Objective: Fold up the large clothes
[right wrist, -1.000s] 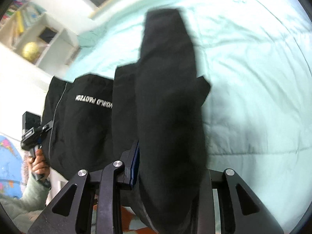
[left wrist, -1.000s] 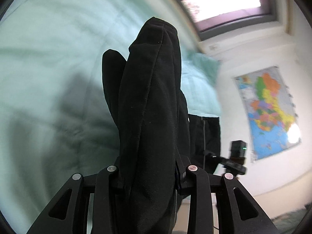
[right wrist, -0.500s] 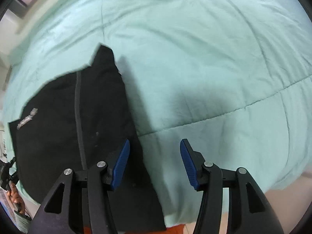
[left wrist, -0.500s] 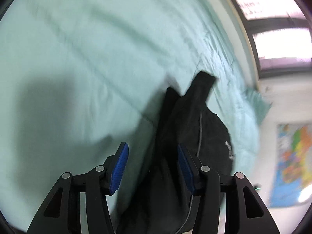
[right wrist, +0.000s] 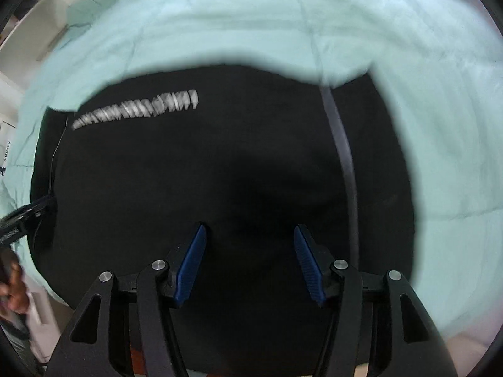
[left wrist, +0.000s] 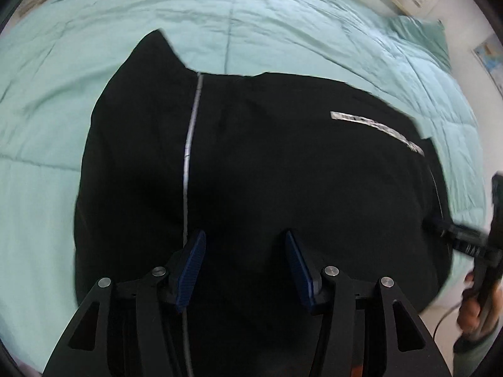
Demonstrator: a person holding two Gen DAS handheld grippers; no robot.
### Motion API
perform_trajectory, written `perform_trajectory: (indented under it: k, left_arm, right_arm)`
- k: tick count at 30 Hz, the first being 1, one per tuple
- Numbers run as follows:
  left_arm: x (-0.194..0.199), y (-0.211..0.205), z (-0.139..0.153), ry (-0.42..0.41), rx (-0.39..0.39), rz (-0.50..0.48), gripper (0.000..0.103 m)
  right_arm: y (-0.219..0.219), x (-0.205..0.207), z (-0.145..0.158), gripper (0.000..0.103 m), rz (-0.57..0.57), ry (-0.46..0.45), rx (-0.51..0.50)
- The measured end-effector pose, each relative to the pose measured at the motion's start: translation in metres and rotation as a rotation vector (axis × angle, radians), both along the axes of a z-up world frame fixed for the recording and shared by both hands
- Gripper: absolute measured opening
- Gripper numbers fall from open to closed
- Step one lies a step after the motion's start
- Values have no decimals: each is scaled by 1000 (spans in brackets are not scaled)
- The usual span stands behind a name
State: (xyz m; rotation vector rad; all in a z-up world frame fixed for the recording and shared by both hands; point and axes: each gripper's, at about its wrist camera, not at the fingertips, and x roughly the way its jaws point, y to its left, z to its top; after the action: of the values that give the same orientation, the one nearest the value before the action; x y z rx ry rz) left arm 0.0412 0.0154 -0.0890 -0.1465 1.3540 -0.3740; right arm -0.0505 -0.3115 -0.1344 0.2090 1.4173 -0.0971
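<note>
Black garment [left wrist: 283, 163] spread flat on mint quilt [left wrist: 251, 15], left gripper [left wrist: 245, 251] and right gripper [right wrist: 250, 251] above it, jaws just opened wider, released, nothing pinched

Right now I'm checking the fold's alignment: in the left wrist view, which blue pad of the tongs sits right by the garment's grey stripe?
The picture-left pad; the grey stripe runs down to it, while the other pad has only plain black fabric around.
</note>
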Motion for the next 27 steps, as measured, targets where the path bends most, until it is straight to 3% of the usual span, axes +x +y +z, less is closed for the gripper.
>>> perform_trajectory:
  k: [1, 4, 10, 17, 21, 27]
  left_arm:
    - [3, 1, -6, 14, -15, 19, 55]
    - [9, 2, -10, 21, -36, 41, 55]
    - [14, -3, 6, 25, -15, 35, 55]
    - [2, -24, 70, -127, 70, -36, 55]
    - [0, -40, 109, -204, 86, -34, 55]
    - [-15, -26, 170, -299, 78, -26, 55]
  right_arm:
    - [-3, 0, -16, 62, -14, 16, 10]
    - [-9, 1, -28, 62, -35, 20, -1]
    - [-23, -1, -19, 62, -76, 36, 25]
    - [-28, 6, 35, 63, -80, -40, 35]
    - [-16, 11, 80, 63, -45, -133, 0]
    - [27, 7, 147, 63, 1, -243, -54]
